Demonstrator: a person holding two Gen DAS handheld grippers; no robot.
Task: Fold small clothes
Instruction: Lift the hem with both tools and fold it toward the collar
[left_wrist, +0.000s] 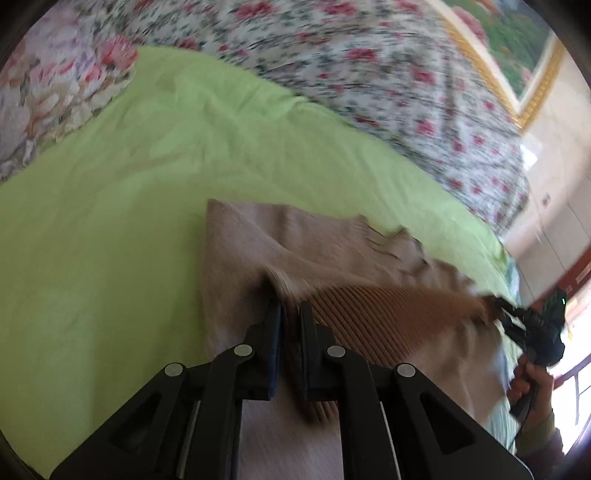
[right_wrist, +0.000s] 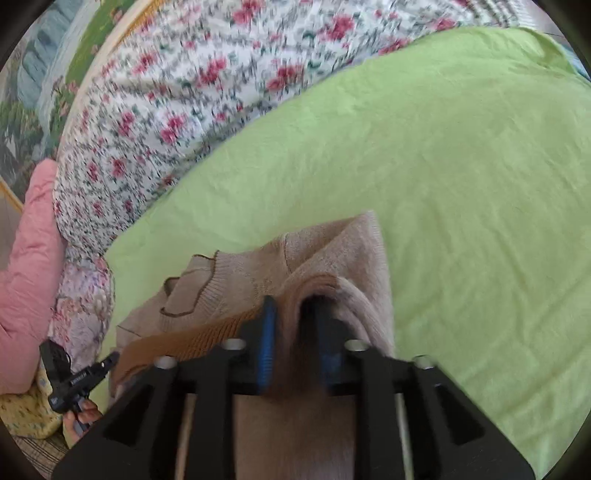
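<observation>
- Folding step: beige sweater (left_wrist: 258, 251) lies on the green sheet (left_wrist: 110, 206), just ahead of both grippers.
- Left gripper (left_wrist: 291, 314) pinches its ribbed hem.
- Right gripper (right_wrist: 290, 310) has loosened, fabric between.
- Next, likely: left lets go, flatten fold.

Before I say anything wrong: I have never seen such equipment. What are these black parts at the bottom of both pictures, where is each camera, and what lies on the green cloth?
No robot here: a person holds one hand tool in each hand, each with two black jaws and a camera looking forward along them. One picture comes from the left gripper, the other from the right gripper. In the left view you also see the person's hand holding the other tool. On the green sheet lies a beige knitted sweater with a brown ribbed hem. The left jaws pinch that hem. The right jaws stand a little apart with fabric between them. Behind is a floral quilt.
</observation>
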